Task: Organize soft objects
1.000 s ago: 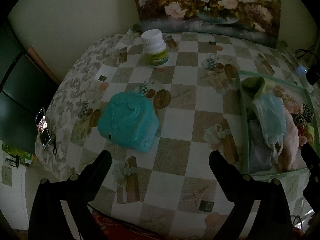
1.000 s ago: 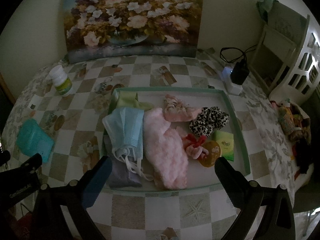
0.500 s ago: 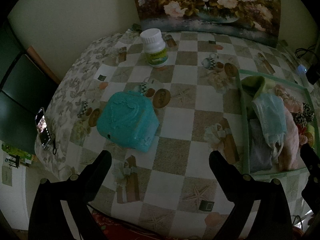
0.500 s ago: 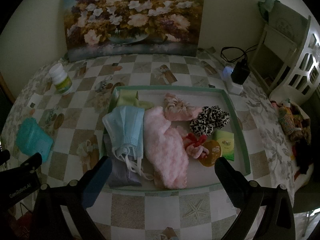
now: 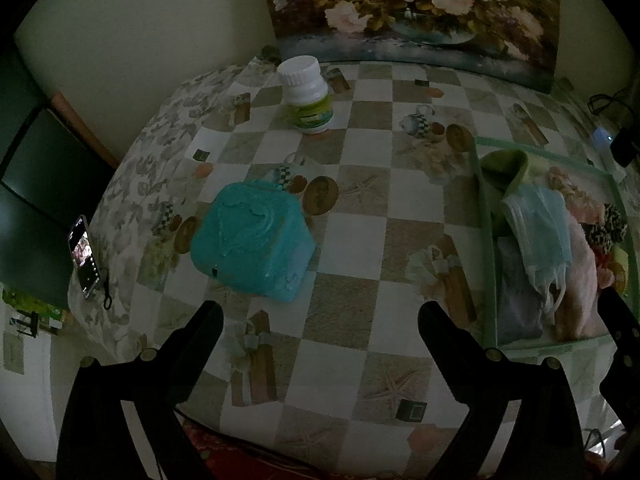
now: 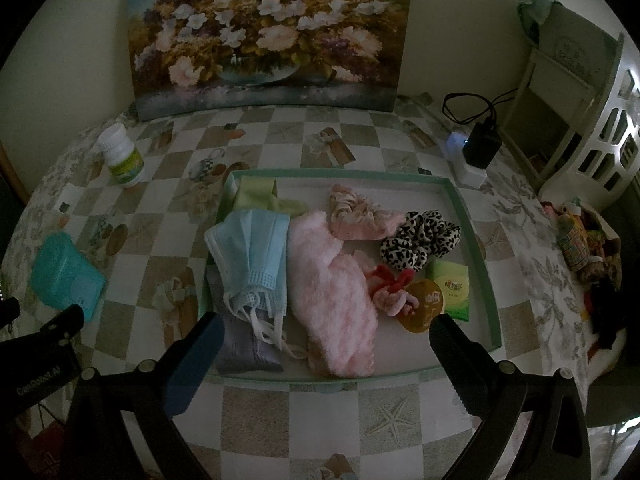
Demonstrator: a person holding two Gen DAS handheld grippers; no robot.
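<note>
Teal soft pouch point(image 5: 251, 243): lies on the table's left side, well apart from the green tray point(image 6: 490, 280), just ahead-left of the left gripper point(image 5: 320, 316), the nearer tool. Long axis cannot be told. Both grippers spread wide, empty; right gripper point(image 6: 326, 330) hovers at the tray's near edge.

White pill bottle point(image 5: 306, 96), flower painting point(image 6: 264, 36), phone point(image 5: 83, 258), black charger point(image 6: 482, 145)
</note>
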